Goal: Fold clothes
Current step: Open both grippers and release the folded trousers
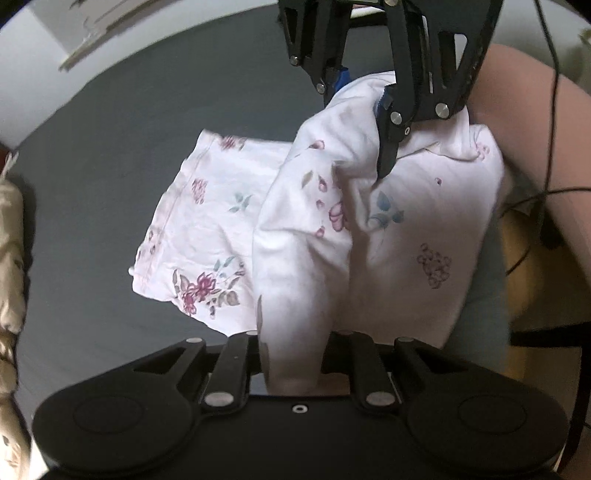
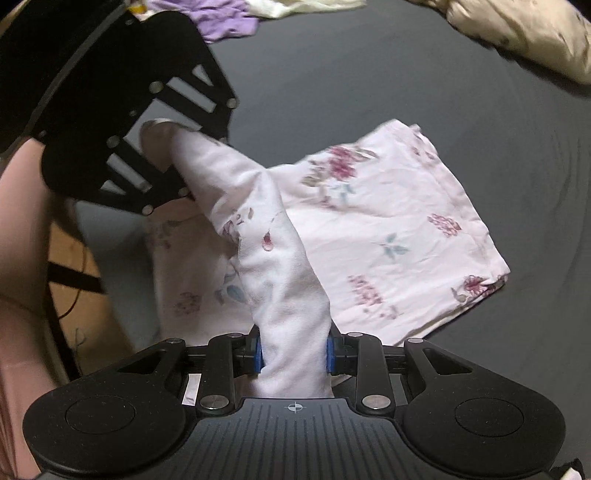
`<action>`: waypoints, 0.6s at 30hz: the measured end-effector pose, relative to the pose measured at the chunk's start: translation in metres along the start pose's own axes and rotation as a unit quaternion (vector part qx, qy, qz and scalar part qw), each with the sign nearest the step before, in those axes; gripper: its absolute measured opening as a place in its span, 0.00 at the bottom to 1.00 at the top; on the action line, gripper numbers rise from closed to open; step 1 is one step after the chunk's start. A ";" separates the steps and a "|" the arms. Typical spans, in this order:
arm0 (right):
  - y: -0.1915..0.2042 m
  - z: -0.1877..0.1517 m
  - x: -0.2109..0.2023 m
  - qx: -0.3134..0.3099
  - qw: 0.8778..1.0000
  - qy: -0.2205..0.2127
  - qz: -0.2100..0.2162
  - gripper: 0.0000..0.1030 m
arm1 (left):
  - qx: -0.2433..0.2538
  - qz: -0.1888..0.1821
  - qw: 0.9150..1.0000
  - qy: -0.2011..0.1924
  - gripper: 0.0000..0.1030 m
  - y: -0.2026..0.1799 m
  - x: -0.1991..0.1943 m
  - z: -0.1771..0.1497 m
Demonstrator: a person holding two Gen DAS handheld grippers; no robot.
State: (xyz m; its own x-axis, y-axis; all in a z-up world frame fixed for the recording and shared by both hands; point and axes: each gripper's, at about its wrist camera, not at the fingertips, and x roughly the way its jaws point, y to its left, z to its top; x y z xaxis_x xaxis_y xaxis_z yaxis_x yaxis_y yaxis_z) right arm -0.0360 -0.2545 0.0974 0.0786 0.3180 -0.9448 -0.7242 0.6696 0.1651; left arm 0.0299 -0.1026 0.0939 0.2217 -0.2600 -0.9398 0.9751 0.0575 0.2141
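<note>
A white garment with pink flowers [image 1: 221,221] lies partly flat on the dark grey surface [image 1: 92,166]. One edge of it is lifted in a band between both grippers. In the left wrist view my left gripper [image 1: 295,354] is at the bottom, with a thick roll of the cloth pinched between its fingers. My right gripper [image 1: 354,92] comes in from the top, shut on the other end. In the right wrist view the garment [image 2: 388,221] spreads to the right, the blue pads [image 2: 330,354] of my right gripper [image 2: 294,350] press on the cloth, and my left gripper [image 2: 162,147] holds the far end.
A beige quilt [image 2: 524,33] lies at the surface's edge, also seen as the quilt [image 1: 11,240] on the left. Purple clothing [image 2: 225,18] lies at the far side. A person's limb [image 1: 535,129], black cables [image 1: 550,147] and wooden floor [image 1: 524,258] are beside the near edge.
</note>
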 end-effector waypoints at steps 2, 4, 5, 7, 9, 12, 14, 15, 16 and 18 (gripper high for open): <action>-0.017 0.002 0.013 0.020 1.000 0.009 0.012 0.28 | -0.019 -0.009 1.000 0.007 0.18 0.012 0.014 0.002; -0.032 0.000 0.022 0.046 0.999 0.012 0.019 0.35 | -0.035 -0.010 0.999 0.011 0.25 0.022 0.026 0.000; -0.038 -0.002 0.024 0.057 0.998 0.007 0.019 0.38 | -0.043 -0.011 0.999 0.013 0.33 0.027 0.032 -0.001; -0.050 -0.007 0.024 0.079 0.997 -0.005 0.021 0.43 | -0.062 -0.010 0.998 0.012 0.41 0.037 0.040 -0.003; -0.061 -0.013 0.021 0.101 0.995 -0.017 0.018 0.52 | -0.084 -0.015 0.996 0.009 0.46 0.047 0.045 -0.007; -0.075 -0.024 0.012 0.131 0.990 -0.047 0.010 0.56 | -0.116 -0.015 0.993 0.002 0.52 0.058 0.045 -0.017; -0.083 -0.033 0.002 0.153 0.986 -0.071 0.001 0.56 | -0.138 -0.011 0.990 -0.003 0.53 0.066 0.043 -0.024; -0.085 -0.039 -0.005 0.166 0.982 -0.085 -0.004 0.56 | -0.149 -0.008 0.989 -0.006 0.53 0.068 0.041 -0.028; -0.086 -0.046 -0.013 0.182 0.978 -0.102 -0.008 0.56 | -0.160 -0.005 0.987 -0.009 0.54 0.070 0.038 -0.033; -0.089 -0.061 -0.024 0.215 0.967 -0.133 -0.009 0.56 | -0.189 -0.001 0.982 -0.017 0.55 0.074 0.033 -0.044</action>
State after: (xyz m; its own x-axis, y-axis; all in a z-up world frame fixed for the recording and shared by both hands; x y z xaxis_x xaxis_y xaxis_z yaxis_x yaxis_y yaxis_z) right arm -0.0154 -0.3631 0.0881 0.3040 0.4275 -0.8514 -0.3738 0.8755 0.3061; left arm 0.1092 -0.0645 0.0674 0.2266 -0.2922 -0.9291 0.9081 0.4082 0.0931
